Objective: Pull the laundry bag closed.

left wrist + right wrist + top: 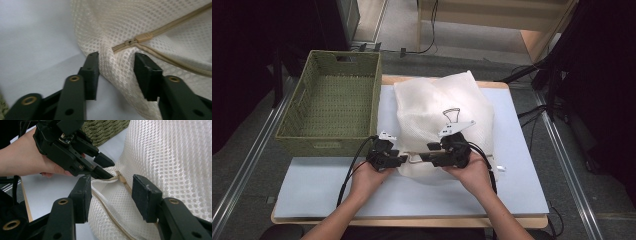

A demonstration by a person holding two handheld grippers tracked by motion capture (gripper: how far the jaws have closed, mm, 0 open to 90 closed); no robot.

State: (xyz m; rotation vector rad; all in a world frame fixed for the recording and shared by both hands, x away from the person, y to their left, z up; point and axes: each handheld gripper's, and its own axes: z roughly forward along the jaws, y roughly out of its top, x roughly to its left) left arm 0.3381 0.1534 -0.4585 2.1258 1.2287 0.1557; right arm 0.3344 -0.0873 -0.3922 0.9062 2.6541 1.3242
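A white mesh bag lies bulging on the pale mat, its tan zipper along the near edge. My left gripper is at the bag's near left corner. In the left gripper view its jaws stand apart astride a fold of mesh, just below the zipper pull. My right gripper faces it from the right. Its jaws stand apart around the bag's zipped edge, near the pull. The left gripper shows beyond, tips on the same corner.
A green woven basket stands at the table's back left, close to the bag, and its wall shows behind the left hand. Black cables trail from both grippers toward the table's near edge. Bare mat lies left of the bag.
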